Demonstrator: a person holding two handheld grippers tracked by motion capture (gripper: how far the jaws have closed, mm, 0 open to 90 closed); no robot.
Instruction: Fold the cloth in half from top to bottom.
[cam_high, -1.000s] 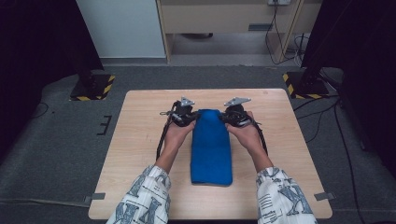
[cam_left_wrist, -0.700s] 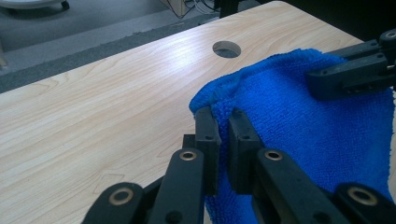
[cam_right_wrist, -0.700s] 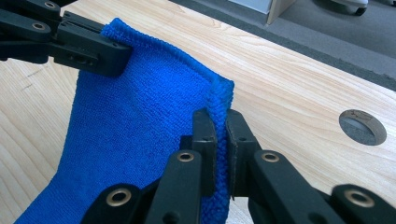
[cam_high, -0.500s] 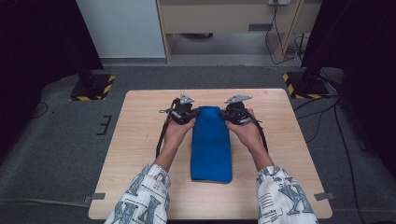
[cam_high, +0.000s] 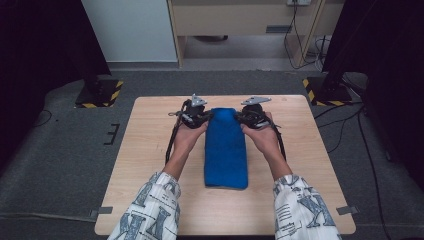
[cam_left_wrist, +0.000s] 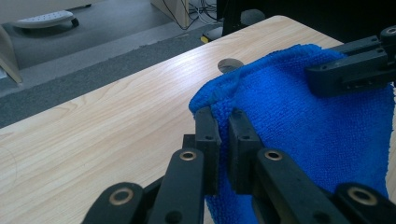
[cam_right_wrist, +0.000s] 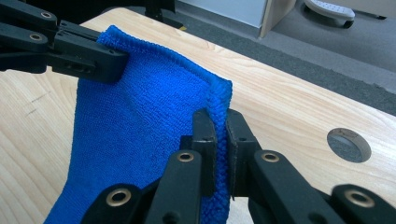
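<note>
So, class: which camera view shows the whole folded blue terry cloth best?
The high view: the folded blue terry cloth lies full length on the wooden table. Each gripper view shows just its far end, pinched at a corner.

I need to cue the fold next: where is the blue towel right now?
In the high view, the blue towel lies lengthwise mid-table, its far corners pinched by the left claw and right claw.

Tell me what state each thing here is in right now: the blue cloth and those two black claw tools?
Blue cloth: folded into a long strip on the table, far corners pinched.
Left gripper: shut on the cloth's far left corner.
Right gripper: shut on the cloth's far right corner.
Table: wooden, with a round hole in its top.
</note>
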